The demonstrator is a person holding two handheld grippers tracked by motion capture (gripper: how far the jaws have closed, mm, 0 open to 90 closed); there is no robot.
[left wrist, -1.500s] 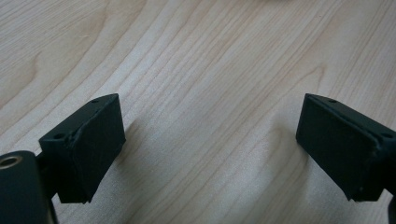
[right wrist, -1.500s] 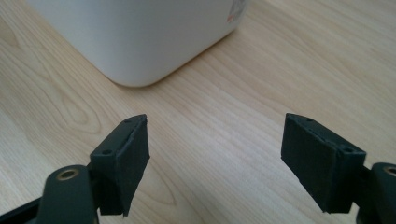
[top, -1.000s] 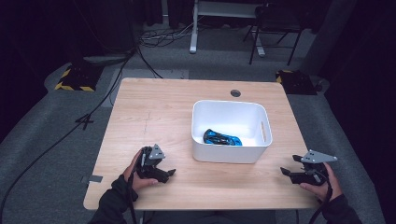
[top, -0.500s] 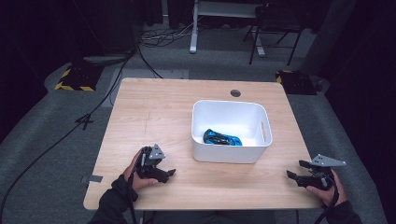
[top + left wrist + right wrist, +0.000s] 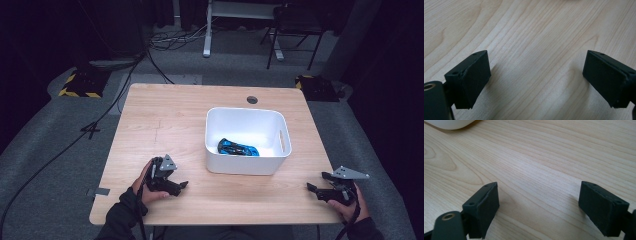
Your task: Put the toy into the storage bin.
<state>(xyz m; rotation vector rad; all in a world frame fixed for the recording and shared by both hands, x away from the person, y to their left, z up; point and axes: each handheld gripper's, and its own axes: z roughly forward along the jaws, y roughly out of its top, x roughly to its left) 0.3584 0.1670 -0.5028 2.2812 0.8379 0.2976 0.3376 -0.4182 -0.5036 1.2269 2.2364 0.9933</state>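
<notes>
1. A white bin [image 5: 247, 145] stands on the wooden table [image 5: 165, 115], right of the table's middle. A blue toy car [image 5: 238, 148] lies on the floor of the bin, against its near wall, with its length running along that wall.
2. The left gripper [image 5: 172, 184] rests on the table to the left of the bin, near its front corner. Its jaws stand wide apart over bare wood, released, nothing between them.
3. The right gripper [image 5: 316, 189] sits to the right of the bin, by the table's front right edge. Its jaws have just been opening and are spread with only wood grain between them; a corner of the bin [image 5: 451, 123] shows beyond them.
4. The car looks like a small, light, hard-shelled toy, stiff enough to pinch firmly. Its glossy body may be slippery, and its wheels could let it roll.
5. The best hold is probably across its narrow width at mid-body, coming from above, since the near wall of the bin crowds it.
</notes>
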